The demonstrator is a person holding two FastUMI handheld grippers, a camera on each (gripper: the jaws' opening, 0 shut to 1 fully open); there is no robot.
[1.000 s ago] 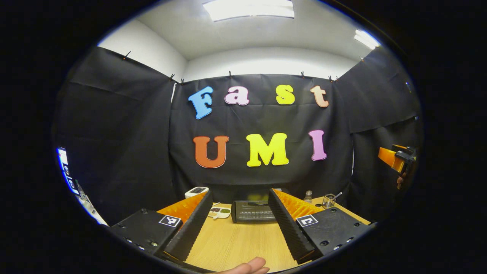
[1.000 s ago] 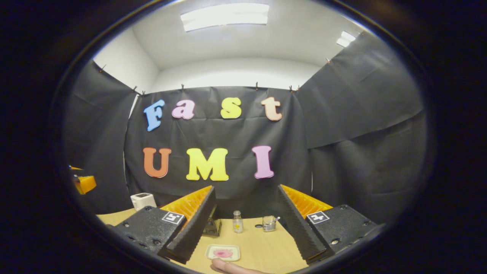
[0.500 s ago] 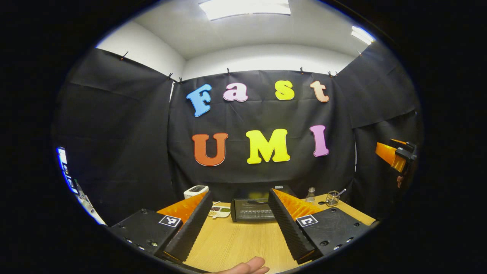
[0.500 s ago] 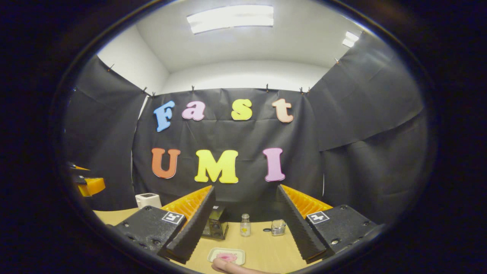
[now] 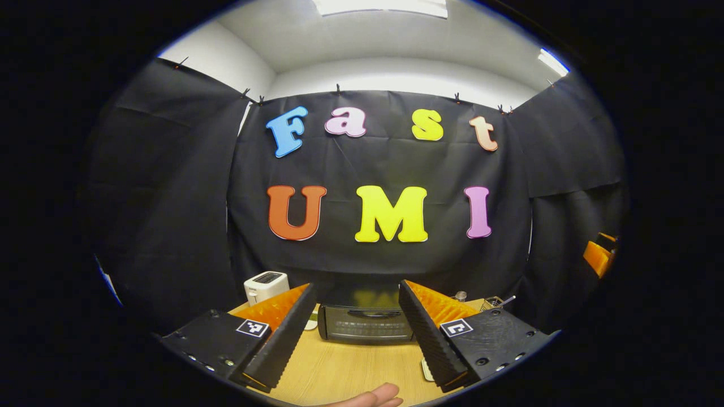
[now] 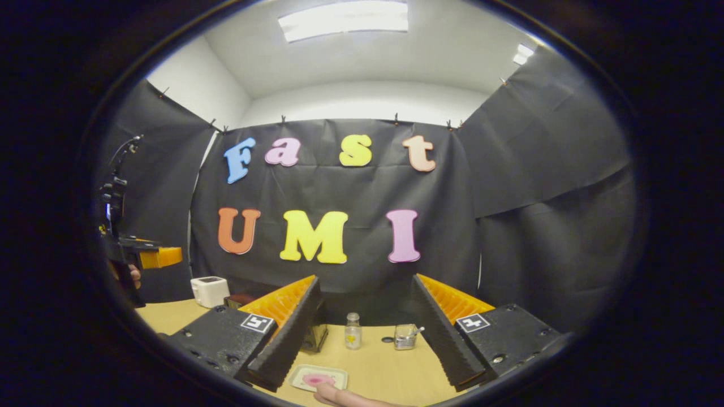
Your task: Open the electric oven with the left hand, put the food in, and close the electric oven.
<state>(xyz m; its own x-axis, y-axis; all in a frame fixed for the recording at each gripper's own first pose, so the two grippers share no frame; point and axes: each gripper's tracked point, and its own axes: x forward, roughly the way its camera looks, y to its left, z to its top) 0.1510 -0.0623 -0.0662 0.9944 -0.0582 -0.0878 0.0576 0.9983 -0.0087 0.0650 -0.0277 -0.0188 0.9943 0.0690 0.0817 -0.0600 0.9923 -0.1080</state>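
Note:
The black electric oven [image 5: 365, 323] stands on the wooden table [image 5: 345, 370] with its door shut, straight ahead between the fingers of my left gripper [image 5: 356, 288]. That gripper is open, holds nothing, and is still short of the oven. In the right gripper view, a small plate with pink food [image 6: 317, 377] lies on the table [image 6: 384, 367] below my right gripper [image 6: 366, 280], which is open and holds nothing. The oven's right end [image 6: 314, 338] peeks out behind that gripper's left finger. The left gripper [image 6: 153, 257] and the hand holding it appear far to the left.
A white toaster [image 5: 264, 286] stands left of the oven. A small glass bottle [image 6: 352, 332] and a wire cup [image 6: 403, 336] stand at the back of the table, right of the oven. A fingertip [image 6: 339, 398] shows near the plate.
My left gripper has moved forward toward the oven, which now looks larger and closer. It also reaches farther into the right gripper view. Both grippers stay open.

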